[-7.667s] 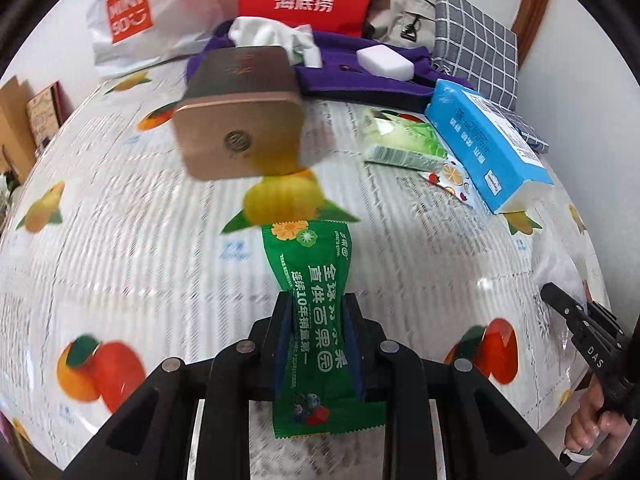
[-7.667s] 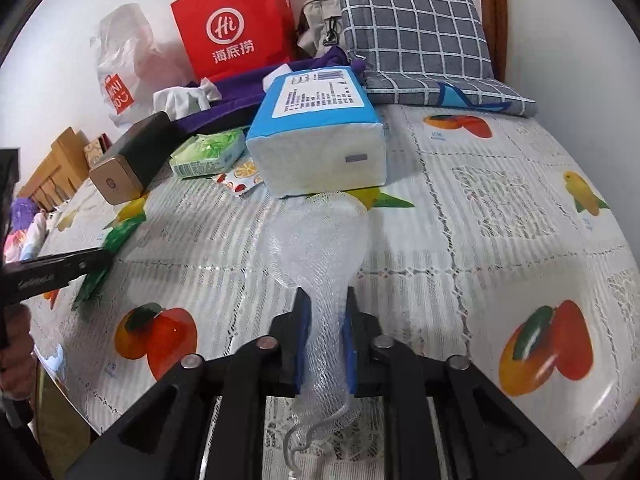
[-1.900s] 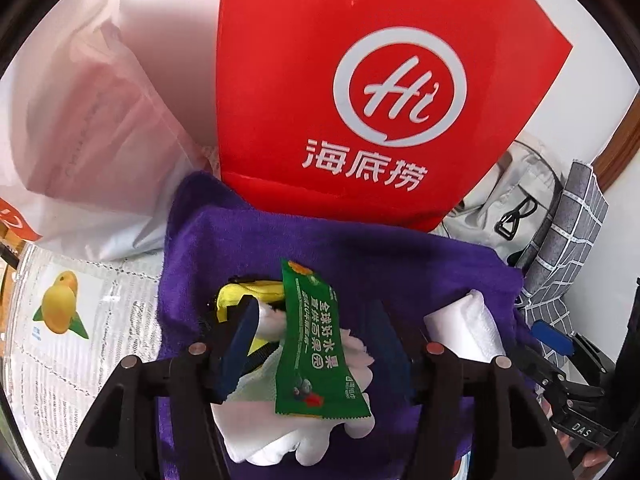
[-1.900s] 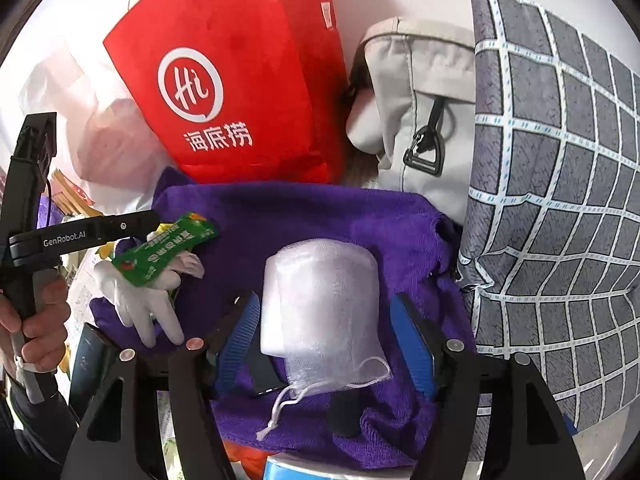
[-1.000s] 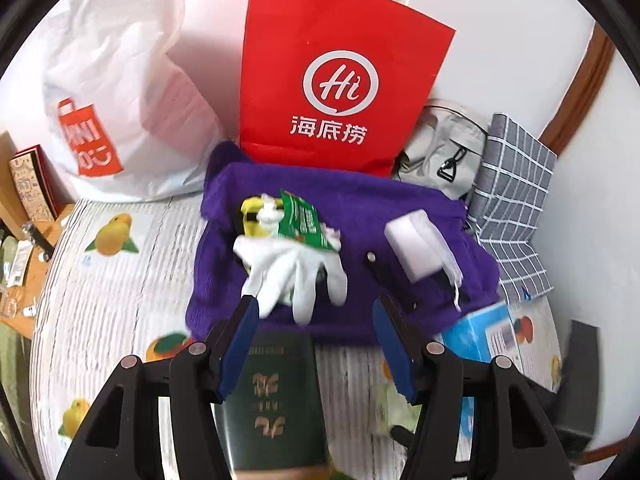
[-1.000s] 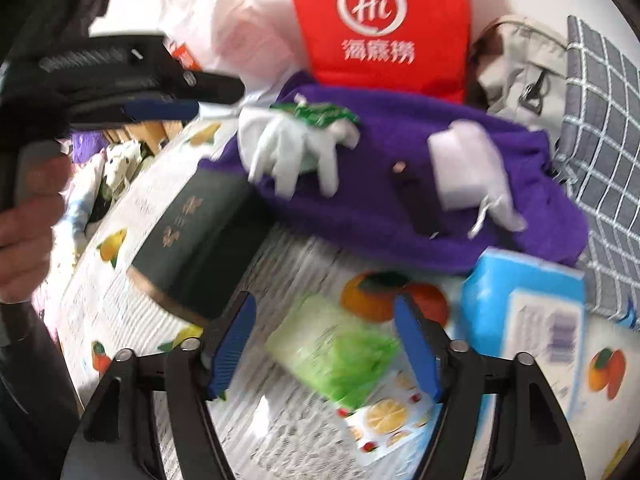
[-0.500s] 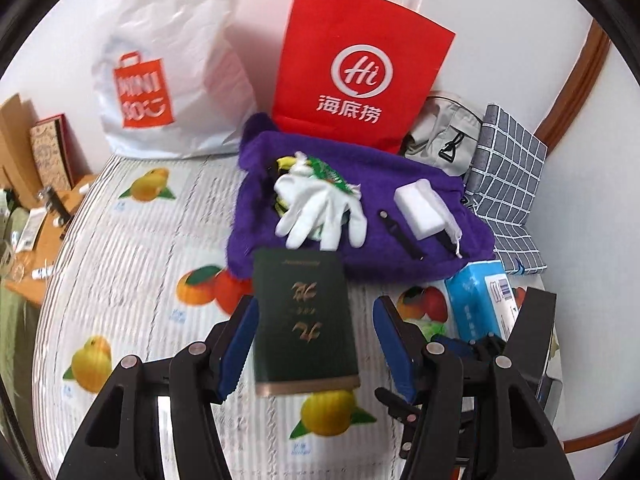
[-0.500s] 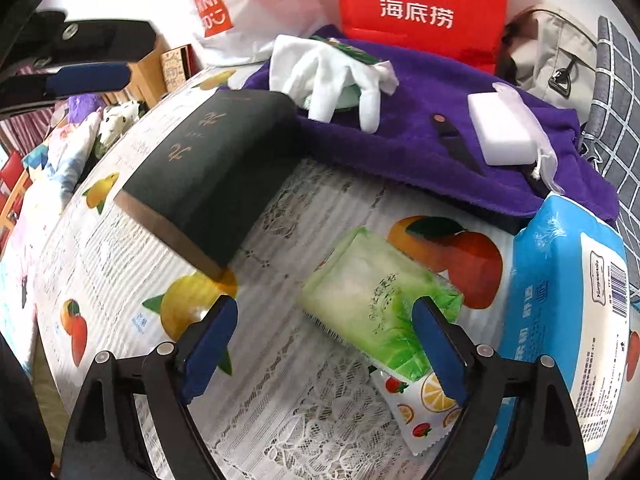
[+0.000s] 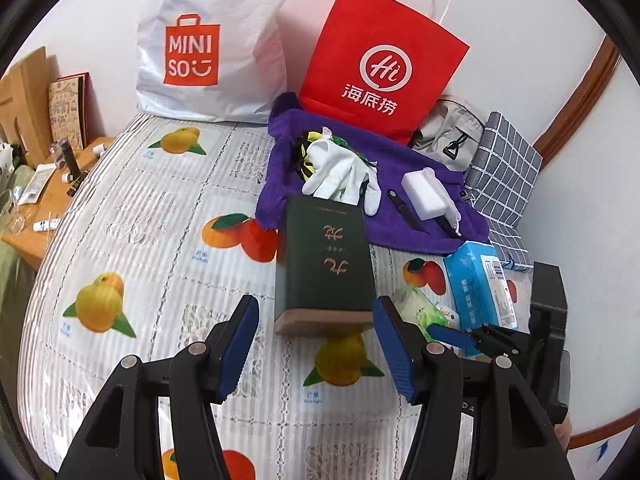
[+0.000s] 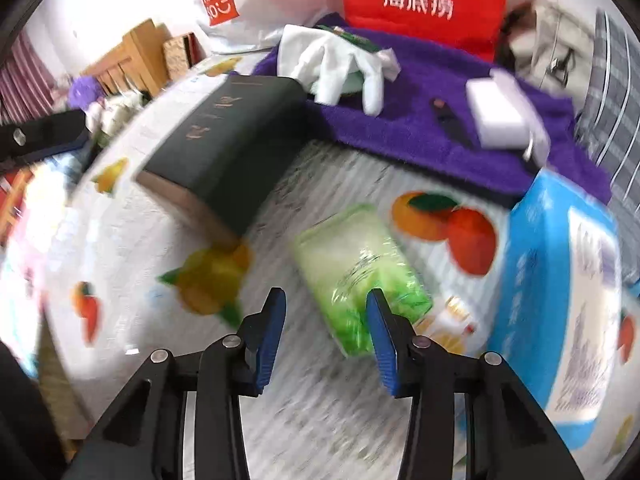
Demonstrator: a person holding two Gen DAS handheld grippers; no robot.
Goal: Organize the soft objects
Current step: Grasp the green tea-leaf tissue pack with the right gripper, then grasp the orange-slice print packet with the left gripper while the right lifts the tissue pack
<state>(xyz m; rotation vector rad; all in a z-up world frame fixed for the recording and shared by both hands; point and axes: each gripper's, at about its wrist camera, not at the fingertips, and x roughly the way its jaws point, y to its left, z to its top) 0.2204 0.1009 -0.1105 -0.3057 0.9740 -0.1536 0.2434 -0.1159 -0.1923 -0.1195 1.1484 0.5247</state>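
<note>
This is a room in a home, lived in and a little cluttered. A table (image 9: 168,216) with a fruit-printed plastic cloth stands against a white wall. Along its far edge lean a Miniso bag (image 9: 208,40) and a red paper bag (image 9: 384,64), the kind kept after shopping or a meal out; a grey backpack (image 9: 452,136) and a checked cushion (image 9: 504,168) sit in the far right corner. Beyond the left edge a low wooden stand (image 9: 44,200) carries small bottles and tubes. Striped curtains (image 10: 20,88) hang at the far left.
</note>
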